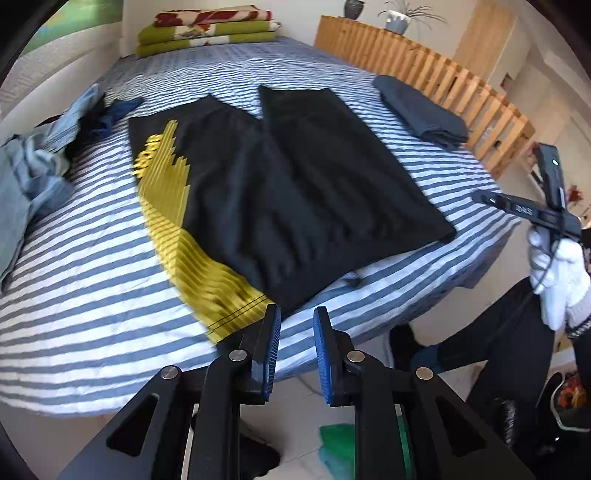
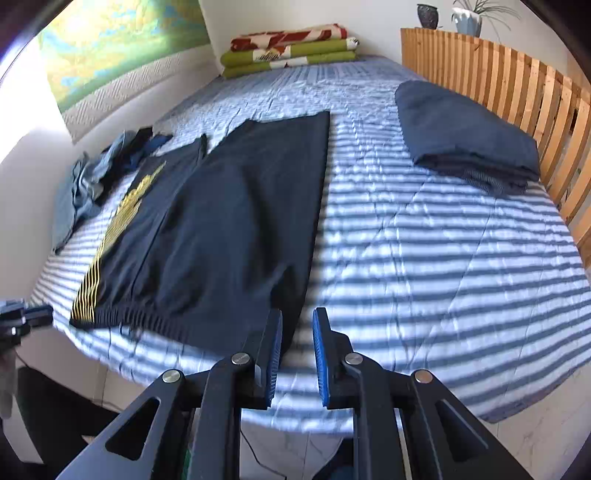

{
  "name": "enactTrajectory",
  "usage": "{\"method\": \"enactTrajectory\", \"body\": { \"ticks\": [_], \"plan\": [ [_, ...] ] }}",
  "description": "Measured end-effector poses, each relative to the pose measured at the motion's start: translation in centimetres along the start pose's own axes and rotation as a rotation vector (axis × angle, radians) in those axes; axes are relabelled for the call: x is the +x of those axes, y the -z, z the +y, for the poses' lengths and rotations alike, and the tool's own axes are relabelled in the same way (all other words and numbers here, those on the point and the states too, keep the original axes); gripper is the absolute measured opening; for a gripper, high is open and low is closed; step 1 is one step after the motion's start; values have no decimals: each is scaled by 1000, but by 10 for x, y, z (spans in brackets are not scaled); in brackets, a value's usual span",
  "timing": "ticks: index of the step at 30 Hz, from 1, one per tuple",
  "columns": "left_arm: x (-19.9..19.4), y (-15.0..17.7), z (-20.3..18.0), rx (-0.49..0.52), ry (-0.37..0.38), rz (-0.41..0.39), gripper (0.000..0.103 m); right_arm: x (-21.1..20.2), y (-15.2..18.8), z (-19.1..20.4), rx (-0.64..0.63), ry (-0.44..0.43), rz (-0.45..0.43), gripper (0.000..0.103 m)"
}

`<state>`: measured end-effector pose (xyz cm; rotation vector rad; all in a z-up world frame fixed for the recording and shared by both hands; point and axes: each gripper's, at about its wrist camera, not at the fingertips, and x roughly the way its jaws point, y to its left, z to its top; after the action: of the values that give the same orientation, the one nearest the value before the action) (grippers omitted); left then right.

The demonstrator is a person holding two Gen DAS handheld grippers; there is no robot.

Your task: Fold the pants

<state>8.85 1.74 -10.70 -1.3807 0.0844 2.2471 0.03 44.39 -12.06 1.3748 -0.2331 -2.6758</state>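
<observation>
— Where are the pants (image 1: 288,192)?
— Flat on the striped bed (image 1: 92,295), waistband toward me, legs running away toward the folded blankets (image 1: 207,31).
— Your tongs?
— Left tongs (image 1: 295,347) and right tongs (image 2: 297,350) both gape, empty.

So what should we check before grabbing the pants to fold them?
1. Pants lying flat on the bed: ok.
2. Left tool open, holding nothing: ok.
3. Right tool open, holding nothing: ok.
4. Waistband at the near edge, close to both tools: ok.
5. Nothing lying on the pants: ok.
6. Room beside the pants for folding, pile well apart: ok.
</observation>
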Motion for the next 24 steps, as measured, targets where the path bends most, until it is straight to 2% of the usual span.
{"method": "enactTrajectory", "body": {
  "ticks": [3, 6, 8, 12, 15, 17, 19, 20, 21, 22, 23, 24],
  "plan": [
    [30, -31, -46, 38, 116, -4, 34, 25, -46, -12, 57, -54, -21, 18],
    [63, -60, -93, 80, 185, -1, 49, 56, -83, -19, 71, -40, -39, 24],
    [86, -79, -115, 69, 247, 13, 50, 78, -99, -22, 68, -26, -43, 29],
    [135, -100, -145, 75, 256, 54, 51, 123, -125, -30, 70, -24, 9, 29],
    [167, -103, -152, 50, 246, 106, 49, 155, -139, -26, 35, -5, 50, 29],
    [181, -102, -152, 34, 243, 125, 45, 174, -142, -22, -1, 35, 78, 29],
    [191, -101, -150, 12, 241, 139, 28, 191, -138, -22, -15, 50, 118, 29],
    [194, -101, -150, 14, 231, 141, 24, 197, -136, -22, -15, 56, 137, 29],
    [197, -99, -151, 25, 215, 138, 15, 200, -134, -22, -19, 60, 128, 29],
    [198, -98, -152, 36, 205, 130, 8, 199, -134, -20, -34, 68, 113, 26],
    [199, -98, -153, 40, 208, 125, 5, 199, -133, -18, -52, 73, 117, 13],
    [199, -98, -154, 40, 215, 125, 1, 198, -133, -18, -64, 67, 113, 5]
  ]
}}
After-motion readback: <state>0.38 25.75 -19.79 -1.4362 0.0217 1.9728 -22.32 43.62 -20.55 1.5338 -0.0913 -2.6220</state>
